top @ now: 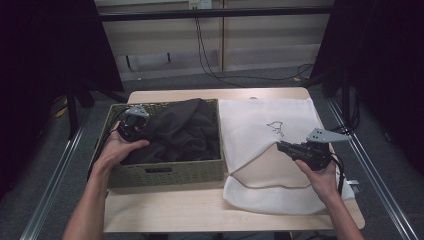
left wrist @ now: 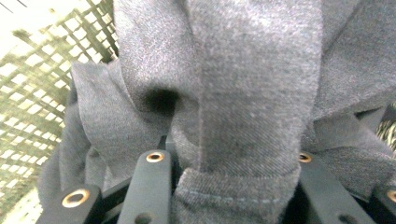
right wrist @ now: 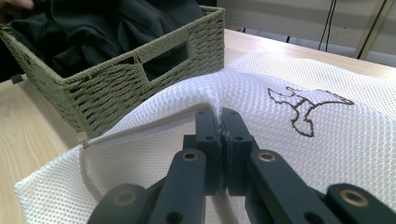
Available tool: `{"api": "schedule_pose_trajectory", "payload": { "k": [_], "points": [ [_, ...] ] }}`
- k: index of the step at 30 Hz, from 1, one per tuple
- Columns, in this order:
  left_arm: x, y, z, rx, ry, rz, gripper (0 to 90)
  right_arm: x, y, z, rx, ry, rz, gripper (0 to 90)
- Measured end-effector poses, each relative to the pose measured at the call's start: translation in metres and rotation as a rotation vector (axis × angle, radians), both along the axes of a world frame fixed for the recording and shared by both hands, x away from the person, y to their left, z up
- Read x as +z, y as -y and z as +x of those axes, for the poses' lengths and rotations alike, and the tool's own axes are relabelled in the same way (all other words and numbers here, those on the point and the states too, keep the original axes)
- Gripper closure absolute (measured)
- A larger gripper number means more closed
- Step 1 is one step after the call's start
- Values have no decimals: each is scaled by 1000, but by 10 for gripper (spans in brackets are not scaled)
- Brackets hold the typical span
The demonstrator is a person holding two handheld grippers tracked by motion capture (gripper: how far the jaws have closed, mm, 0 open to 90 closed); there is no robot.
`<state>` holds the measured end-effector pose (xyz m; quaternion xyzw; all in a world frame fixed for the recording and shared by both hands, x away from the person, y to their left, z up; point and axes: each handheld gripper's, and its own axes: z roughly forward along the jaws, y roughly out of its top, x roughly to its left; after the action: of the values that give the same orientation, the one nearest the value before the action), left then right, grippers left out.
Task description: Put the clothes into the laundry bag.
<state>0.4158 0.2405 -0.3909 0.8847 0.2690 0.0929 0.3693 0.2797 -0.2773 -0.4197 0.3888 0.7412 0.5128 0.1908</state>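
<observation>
**Dark cloth gripped in the basket, bag edge pinched**

From above, you are holding the left gripper inside the woven basket at the left of the bench, against the dark cloth that is filling it. Your right gripper is lying over the white mesh bag beside the basket.

In the left gripper view, the jaws are standing part open and clamping a thick hemmed fold of the cloth between them, with the basket wall behind.

In the right gripper view, the jaws are closing tight on the raised edge of the bag, beside its zip opening, and the basket is sitting just beyond.
</observation>
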Motion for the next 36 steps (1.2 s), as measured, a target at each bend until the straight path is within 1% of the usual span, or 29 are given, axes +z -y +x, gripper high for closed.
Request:
{"api": "schedule_pose_trajectory", "payload": {
  "k": [1, 2, 3, 4, 5, 7, 8, 9, 11, 12, 13, 15, 16, 17, 18, 20, 22, 24, 26, 28, 30, 31, 34, 36],
  "points": [
    [2, -2, -2, 3, 20, -5, 664, 0, 0, 0, 0, 1, 1, 876],
    [3, -3, -3, 4, 27, -25, 664, 0, 0, 0, 0, 1, 1, 876],
    [4, -5, -3, 8, 32, -35, 664, 0, 0, 0, -1, 1, 0, 876],
    [5, -7, -4, 3, 41, -51, 663, 0, 0, 0, 1, 2, 2, 876],
    [6, -8, -5, -1, 54, -55, 664, 0, 0, 0, -1, 3, 3, 876],
    [9, -9, -6, 1, 58, -77, 665, 1, 0, 0, -3, 5, 2, 876],
    [10, -10, -7, 9, 70, -88, 666, 1, 0, 0, -7, 4, 5, 876],
    [12, -11, -7, 5, 66, -113, 667, 1, 0, -1, -8, 2, 6, 876],
    [14, -13, -9, 19, 86, -139, 668, 1, 1, -1, -9, 5, 6, 875],
    [16, -14, -10, 16, 92, -156, 669, 1, 1, -1, -5, 8, 5, 875],
    [18, -15, -11, 23, 106, -153, 669, 1, 1, -1, -9, 7, 7, 875],
    [22, -17, -14, 26, 120, -173, 669, 1, 1, -1, -12, 10, 6, 875],
    [24, -18, -15, 27, 128, -193, 669, 2, 2, -1, -11, 10, 7, 875],
    [26, -20, -16, 35, 135, -201, 669, 2, 2, -1, -13, 6, 13, 875],
    [27, -22, -16, 33, 142, -223, 669, 2, 2, -1, -13, 7, 13, 875],
    [30, -24, -18, 44, 151, -247, 668, 2, 2, -1, -13, 6, 11, 875],
    [33, -27, -19, 46, 167, -259, 668, 2, 2, -1, -11, 11, 12, 875],
    [35, -29, -20, 64, 179, -274, 668, 2, 2, -1, -13, 11, 8, 875],
    [37, -30, -21, 70, 191, -286, 667, 2, 2, -1, -15, 7, 13, 875],
    [38, -29, -22, 69, 200, -289, 667, 2, 2, -1, -15, 9, 9, 876],
    [39, -29, -23, 78, 206, -290, 667, 2, 1, -1, -14, 9, 12, 875],
    [39, -29, -23, 85, 215, -297, 668, 2, 2, -1, -12, 9, 13, 875],
    [42, -31, -24, 89, 217, -330, 666, 2, 2, -1, -17, 8, 12, 875],
    [45, -32, -24, 93, 226, -335, 666, 2, 2, -1, -17, 9, 12, 875]
  ]
}}
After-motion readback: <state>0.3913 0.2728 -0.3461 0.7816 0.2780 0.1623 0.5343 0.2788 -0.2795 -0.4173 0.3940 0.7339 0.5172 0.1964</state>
